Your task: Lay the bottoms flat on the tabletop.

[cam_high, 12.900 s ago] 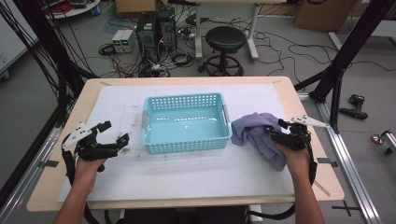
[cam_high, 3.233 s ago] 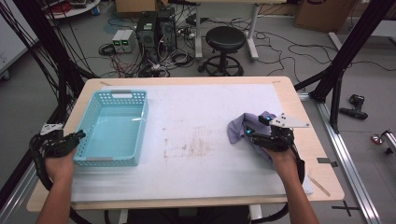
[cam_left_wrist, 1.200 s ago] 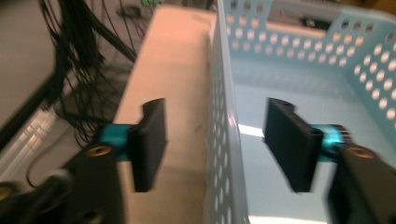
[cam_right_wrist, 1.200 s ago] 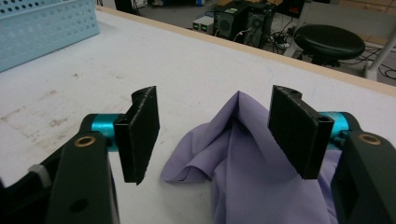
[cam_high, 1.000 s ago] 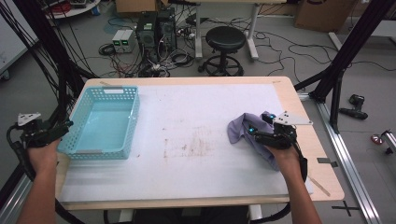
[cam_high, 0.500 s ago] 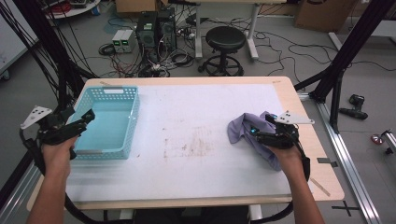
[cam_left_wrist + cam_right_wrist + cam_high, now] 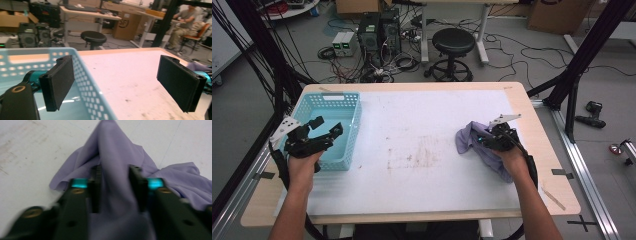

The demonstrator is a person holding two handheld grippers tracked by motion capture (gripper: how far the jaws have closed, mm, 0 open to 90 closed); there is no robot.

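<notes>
Purple cloth (image 7: 478, 148) lay bunched on the right side of the table (image 7: 422, 120), well apart from the blue basket (image 7: 343, 131) at the left edge, so the work looked barely begun: stains (image 7: 417, 157) mid-table were untouched. The right gripper (image 7: 484, 140) had just been closing, and a raised fold (image 7: 113, 170) of the cloth stood pinched between its jaws. The left gripper (image 7: 328, 127) hung wide open over the basket's rim (image 7: 92, 82), holding nothing.
</notes>
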